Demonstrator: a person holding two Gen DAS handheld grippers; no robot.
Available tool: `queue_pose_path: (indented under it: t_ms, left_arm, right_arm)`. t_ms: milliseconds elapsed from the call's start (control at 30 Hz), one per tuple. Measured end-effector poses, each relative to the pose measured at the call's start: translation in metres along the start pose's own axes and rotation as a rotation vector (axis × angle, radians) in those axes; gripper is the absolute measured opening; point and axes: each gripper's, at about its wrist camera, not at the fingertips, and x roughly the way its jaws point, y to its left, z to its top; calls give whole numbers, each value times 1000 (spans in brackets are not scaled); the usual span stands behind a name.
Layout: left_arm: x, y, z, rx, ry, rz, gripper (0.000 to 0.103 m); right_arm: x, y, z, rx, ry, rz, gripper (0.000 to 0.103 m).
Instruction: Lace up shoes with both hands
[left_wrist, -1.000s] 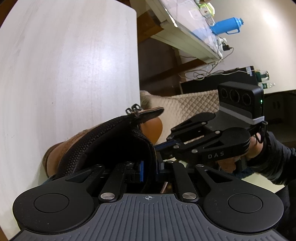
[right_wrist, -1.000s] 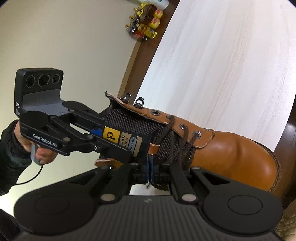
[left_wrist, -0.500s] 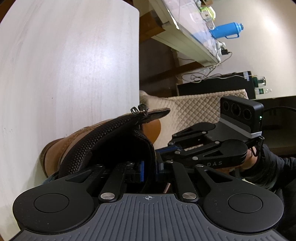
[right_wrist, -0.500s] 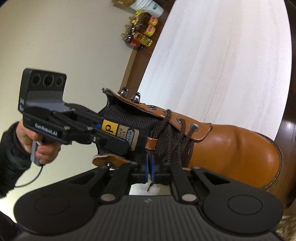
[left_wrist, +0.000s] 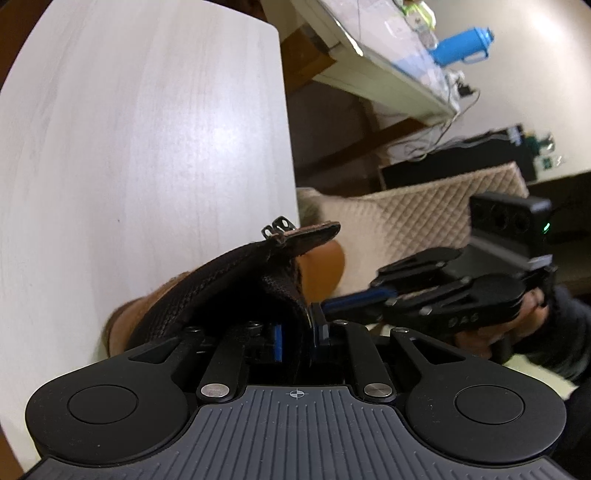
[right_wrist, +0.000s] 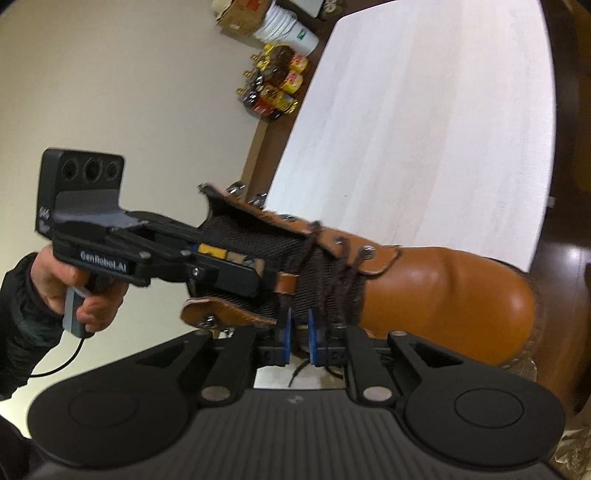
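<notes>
A tan leather boot (right_wrist: 443, 280) was seen lying at the near edge of the pale table (right_wrist: 424, 129), toe toward three o'clock in the right wrist view, its dark tongue (left_wrist: 229, 291) raised. The left tool (left_wrist: 295, 339) was clamped on the edge of that tongue, its blue pads pressed against the mesh on both sides; in the right wrist view it reached in from nine o'clock. The right tool (right_wrist: 298, 334) sat at six o'clock just below the dark brown lace (right_wrist: 325, 273), its jaws having just been opening, with a clear gap between the blue pads; a thin strand could be made out low in that gap, but the pads did not appear to press on it, so it was judged released. The lower eyelets looked threaded, while the hooks (right_wrist: 245, 194) at the collar, toward eleven o'clock, stood bare. The step in hand was judged to be regrasping the lace for the next crossing. It would be done best if the tongue were kept steady and flat, the lace end were pinched close to its tip, and slack were drawn out evenly before a hook was approached.
</notes>
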Motion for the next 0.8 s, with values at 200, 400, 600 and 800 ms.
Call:
queue_pose_path:
  t_ms: [200, 400, 600, 800]
  left_arm:
    - [1, -2, -5, 116, -46, -52, 11]
    - [0, -7, -12, 184, -71, -67, 11]
    - [0, -15, -15, 238, -74, -56, 11]
    - [-2, -18, -19, 283, -75, -34, 11]
  right_arm:
    - [-19, -10, 0, 3, -79, 7, 13]
    - [-24, -26, 4, 88, -99, 126, 12]
    - [-21, -42, 7, 236, -77, 206, 12]
    - [-5, -40, 13, 262, -50, 193, 6]
